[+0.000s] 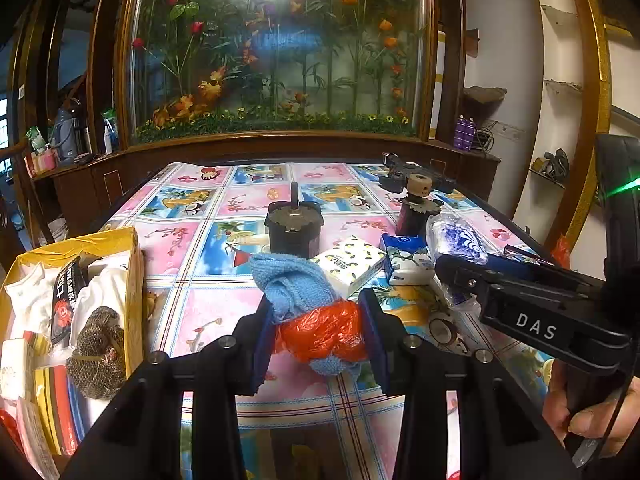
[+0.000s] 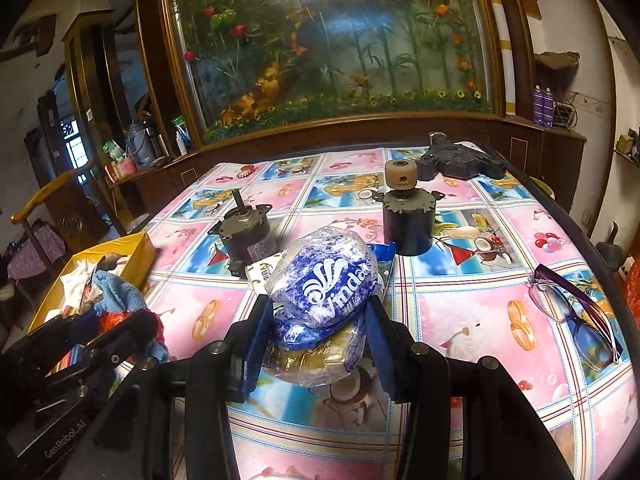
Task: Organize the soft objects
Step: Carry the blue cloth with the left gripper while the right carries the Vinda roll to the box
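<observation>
My left gripper [image 1: 320,336] is shut on a bundle of crumpled red plastic bag [image 1: 324,332] and light blue towel [image 1: 292,284], held just above the tablecloth. My right gripper [image 2: 320,320] is shut on a blue-and-white plastic tissue pack [image 2: 328,280], with a gold wrapped pack [image 2: 316,360] bunched under it between the jaws. In the left wrist view the right gripper [image 1: 452,272] comes in from the right with that tissue pack [image 1: 456,240]. The right wrist view shows the left gripper [image 2: 120,320] low on the left beside the yellow box [image 2: 136,248].
The yellow box [image 1: 132,272] holds white cloths, a steel scourer [image 1: 98,344] and sponges. A lemon-print tissue pack [image 1: 352,264] and a blue floral pack [image 1: 408,258] lie mid-table. Two motors [image 2: 248,236] [image 2: 408,220], a black part [image 2: 460,164] and purple glasses [image 2: 576,312] sit on the tablecloth.
</observation>
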{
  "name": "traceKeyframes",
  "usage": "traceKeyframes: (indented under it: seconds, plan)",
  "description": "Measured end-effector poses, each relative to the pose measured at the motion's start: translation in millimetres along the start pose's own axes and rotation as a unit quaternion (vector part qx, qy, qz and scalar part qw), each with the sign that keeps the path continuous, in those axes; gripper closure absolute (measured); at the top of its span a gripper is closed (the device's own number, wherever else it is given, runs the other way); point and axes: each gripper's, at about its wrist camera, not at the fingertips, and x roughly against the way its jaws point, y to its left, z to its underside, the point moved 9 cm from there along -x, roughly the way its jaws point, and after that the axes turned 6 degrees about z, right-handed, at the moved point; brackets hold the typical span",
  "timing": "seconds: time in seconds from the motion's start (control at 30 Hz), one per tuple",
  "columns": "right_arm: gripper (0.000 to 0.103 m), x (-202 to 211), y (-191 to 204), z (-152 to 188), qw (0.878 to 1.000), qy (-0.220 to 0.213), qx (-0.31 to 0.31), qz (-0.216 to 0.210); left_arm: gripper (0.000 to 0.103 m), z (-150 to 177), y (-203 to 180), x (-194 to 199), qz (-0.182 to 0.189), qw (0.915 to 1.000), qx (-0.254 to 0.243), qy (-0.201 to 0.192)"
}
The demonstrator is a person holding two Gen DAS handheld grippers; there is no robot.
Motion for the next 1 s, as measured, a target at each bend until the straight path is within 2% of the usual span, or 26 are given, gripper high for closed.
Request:
traceKeyframes:
  seconds: [0.27,0.63,0.77,1.0]
  plan:
    - [0.053,0.4,3.6,0.7,1.000,-0.004,0.012,0.003,0.064,0.6,1.5,9.0,0.000,1.0000,0.004,-0.004]
    - [0.053,-1.1,5.3,3.0,1.000,-0.006,0.023,0.010,0.063,-4.8,24.0,48.3,0.015,0.9992,0.035,-0.016]
    - [0.053,1.0,6.9,2.9,1.000,0.002,0.008,-0.002,0.063,-4.4,41.2,62.8,0.016,0.9982,0.055,-0.014]
    - [0.052,10.8,39.1,7.2,0.998,0.021,-0.016,-0.060,0.063,-6.6,84.5,90.2,-0.002,0.9955,0.091,-0.024]
